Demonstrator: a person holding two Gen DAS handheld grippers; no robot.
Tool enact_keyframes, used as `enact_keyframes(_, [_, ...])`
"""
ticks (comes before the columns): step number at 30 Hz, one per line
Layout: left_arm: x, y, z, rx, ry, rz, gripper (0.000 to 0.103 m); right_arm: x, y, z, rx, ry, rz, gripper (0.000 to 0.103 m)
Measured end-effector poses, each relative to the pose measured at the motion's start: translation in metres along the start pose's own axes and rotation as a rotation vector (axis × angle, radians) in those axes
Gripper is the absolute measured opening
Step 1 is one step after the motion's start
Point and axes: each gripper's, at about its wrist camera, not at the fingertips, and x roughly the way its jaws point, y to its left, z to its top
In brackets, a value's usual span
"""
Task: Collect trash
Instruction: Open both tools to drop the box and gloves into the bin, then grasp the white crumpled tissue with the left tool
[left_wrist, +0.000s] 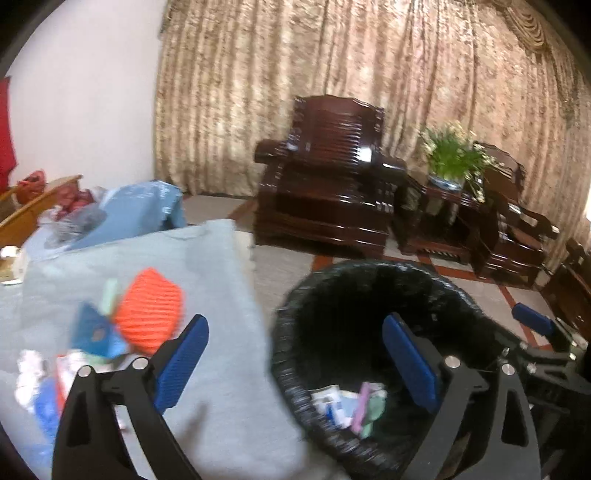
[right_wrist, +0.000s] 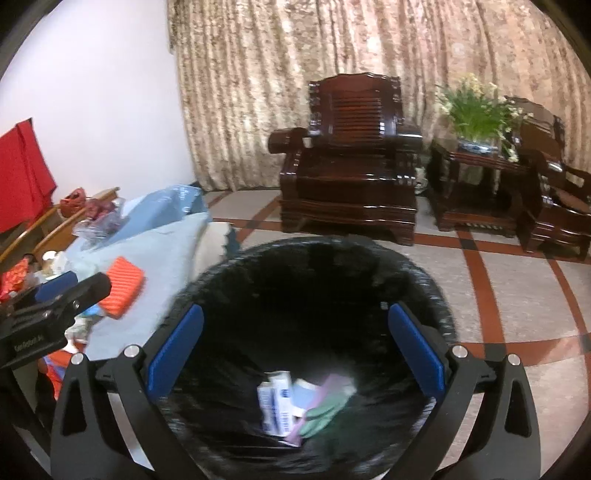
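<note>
Black bin | wrapper print unreadable | both grippers' fingers apart, empty

The bin mouth gapes unobstructed; litter crowds the table just beside it.

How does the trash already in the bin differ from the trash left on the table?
The pieces in the black bin are few: a white-and-blue carton, a pink strip and something green, lying at its bottom. The pile on the blue-grey cloth is larger and more spread out, with an orange ribbed pack and blue wrappers. Both are mixed small packaging. Both grippers, left and right, are open and empty.
</note>
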Motion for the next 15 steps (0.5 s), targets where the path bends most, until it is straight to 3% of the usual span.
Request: enact_keyframes(15, [-0.091,0.148,-0.043,-0.093,-0.053,0.327,0.094,0.012,0.146,-0.002,-0.144,0.018,0.21,0.098])
